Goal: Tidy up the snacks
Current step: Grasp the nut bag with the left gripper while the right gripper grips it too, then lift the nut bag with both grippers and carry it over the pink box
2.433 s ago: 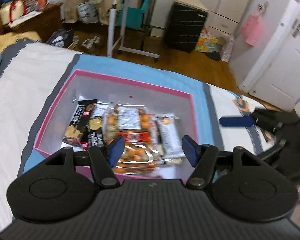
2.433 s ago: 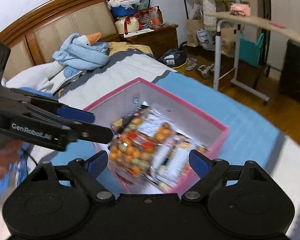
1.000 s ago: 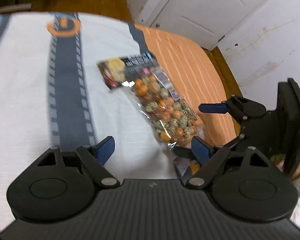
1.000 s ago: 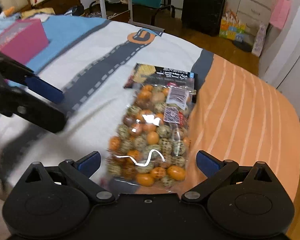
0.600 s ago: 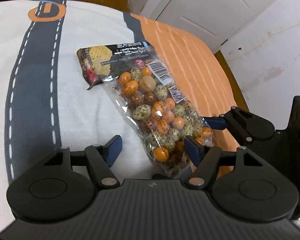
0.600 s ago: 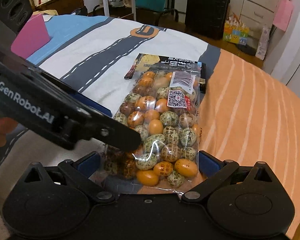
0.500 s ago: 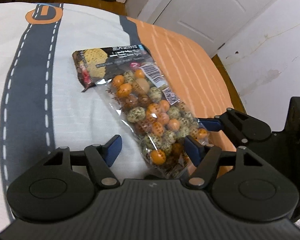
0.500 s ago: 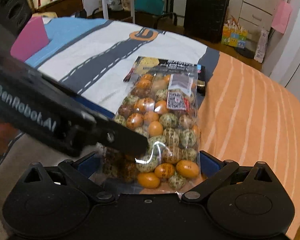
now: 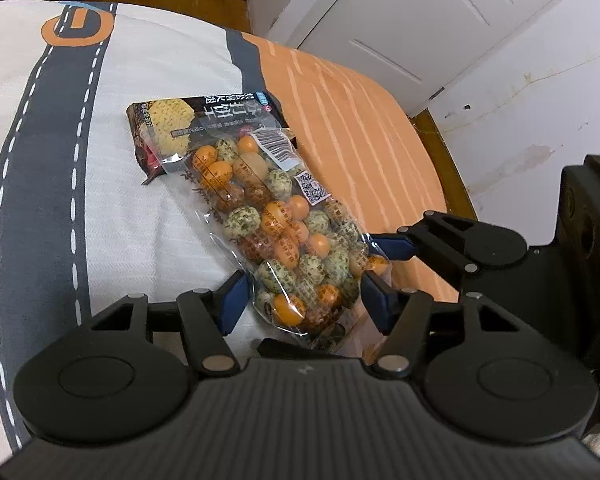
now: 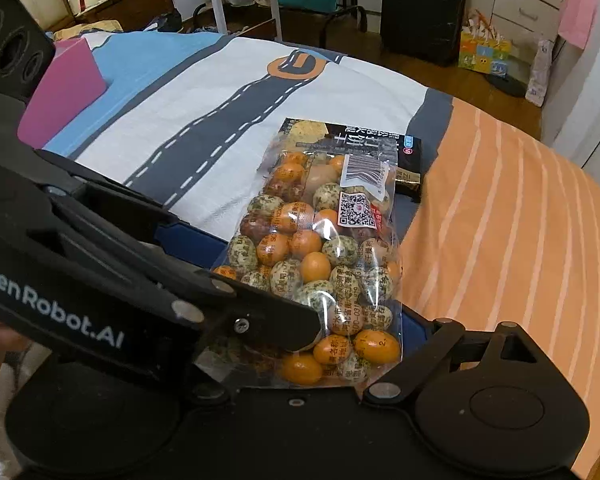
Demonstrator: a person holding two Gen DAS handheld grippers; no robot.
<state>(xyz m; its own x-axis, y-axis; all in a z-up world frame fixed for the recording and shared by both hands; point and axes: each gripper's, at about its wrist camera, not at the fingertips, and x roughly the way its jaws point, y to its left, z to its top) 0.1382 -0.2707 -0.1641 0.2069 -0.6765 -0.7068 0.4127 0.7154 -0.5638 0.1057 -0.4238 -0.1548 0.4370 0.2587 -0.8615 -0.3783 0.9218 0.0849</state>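
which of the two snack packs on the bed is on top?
The clear bag of orange and speckled nuts. Its far end overlaps the dark cracker pack, which lies flat on the bedspread underneath and pokes out beyond it.

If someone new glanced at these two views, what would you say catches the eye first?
The clear bag of orange and speckled snack balls lies on the bedspread, across the line between its white and orange stripes. Its near end sits between the fingers of both the left claw and the right claw. A dark cracker packet lies under its far end.
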